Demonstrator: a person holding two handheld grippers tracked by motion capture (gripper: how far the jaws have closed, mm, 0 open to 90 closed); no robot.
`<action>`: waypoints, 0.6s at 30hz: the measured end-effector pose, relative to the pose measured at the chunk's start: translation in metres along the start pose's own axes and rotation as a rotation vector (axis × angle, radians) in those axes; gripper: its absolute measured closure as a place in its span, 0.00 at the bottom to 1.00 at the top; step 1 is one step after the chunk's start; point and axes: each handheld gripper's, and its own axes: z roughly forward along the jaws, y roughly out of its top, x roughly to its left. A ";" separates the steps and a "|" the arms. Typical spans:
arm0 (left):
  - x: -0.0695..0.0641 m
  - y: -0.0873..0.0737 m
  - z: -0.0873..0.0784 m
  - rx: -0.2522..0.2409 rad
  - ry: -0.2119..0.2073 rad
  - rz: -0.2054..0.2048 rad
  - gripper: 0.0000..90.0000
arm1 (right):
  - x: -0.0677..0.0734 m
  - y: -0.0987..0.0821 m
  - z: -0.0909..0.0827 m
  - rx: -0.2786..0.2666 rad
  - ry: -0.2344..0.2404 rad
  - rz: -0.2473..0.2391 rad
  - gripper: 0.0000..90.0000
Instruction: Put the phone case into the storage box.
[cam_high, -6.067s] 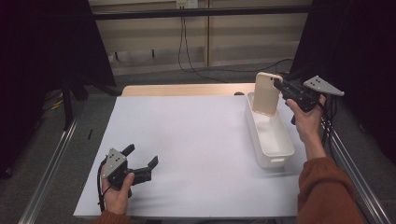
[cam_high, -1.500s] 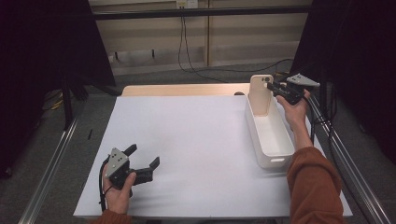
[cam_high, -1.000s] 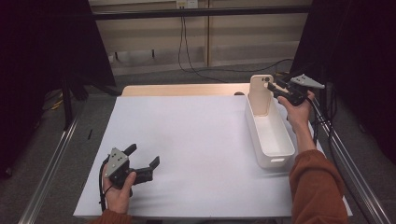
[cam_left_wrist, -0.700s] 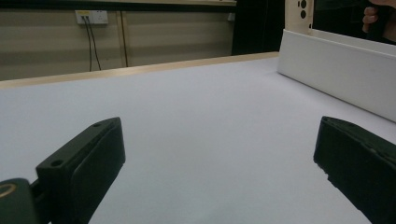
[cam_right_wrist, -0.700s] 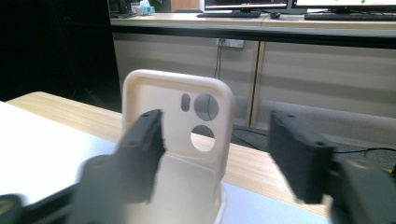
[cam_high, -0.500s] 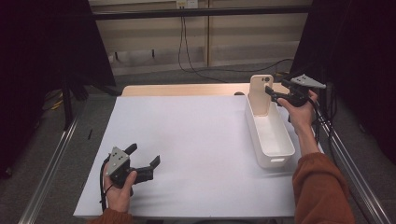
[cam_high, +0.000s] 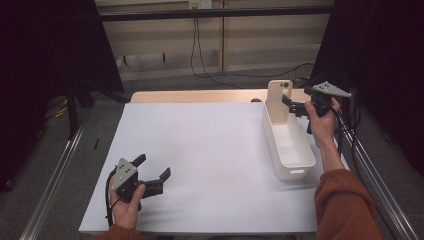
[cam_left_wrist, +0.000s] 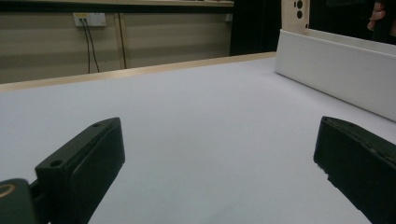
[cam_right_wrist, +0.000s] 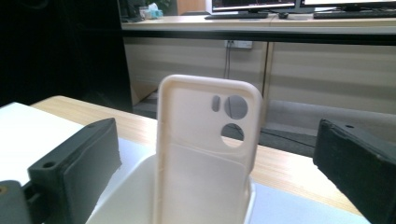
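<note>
Tipping is what I am worrying about most right now: the phone case (cam_high: 278, 101) is standing upright at the far end of the white bin (cam_high: 300, 160), leaning on the bin's end wall, and my right gripper (cam_high: 294, 106) has just been opening its jaws, which are now standing wide on either side of the case without pressing it. In the right gripper view the case (cam_right_wrist: 205, 154) is sitting between the two black pads with clear gaps on both sides, so nothing is holding it except its own balance against the wall. If I am pulling back carelessly, a jaw could be clipping the case's edge and knocking it flat into the bin or out over the rim onto the wooden table edge (cam_high: 200, 96) behind. The trailing cable could also be snagging the bin's rim. My left gripper (cam_high: 152, 172) is resting low over the white sheet (cam_high: 210, 150), near the front left corner, well apart from the bin, jaws spread and empty. I am struggling to see the case's bottom edge, since the bin's walls are hiding where it is resting, so I cannot tell how firmly it is seated. The right jaw tips are also hard to separate from the dark background in the high view.
</note>
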 end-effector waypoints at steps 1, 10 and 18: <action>0.000 0.000 -0.001 0.000 0.001 0.004 0.02 | 0.001 0.000 -0.001 -0.006 -0.006 0.003 0.01; 0.001 0.000 -0.003 -0.004 0.011 -0.003 0.02 | 0.009 0.003 -0.012 -0.013 -0.013 -0.023 0.01; 0.003 0.000 -0.005 -0.012 0.024 -0.014 0.02 | 0.013 0.001 -0.029 -0.015 -0.008 -0.037 0.01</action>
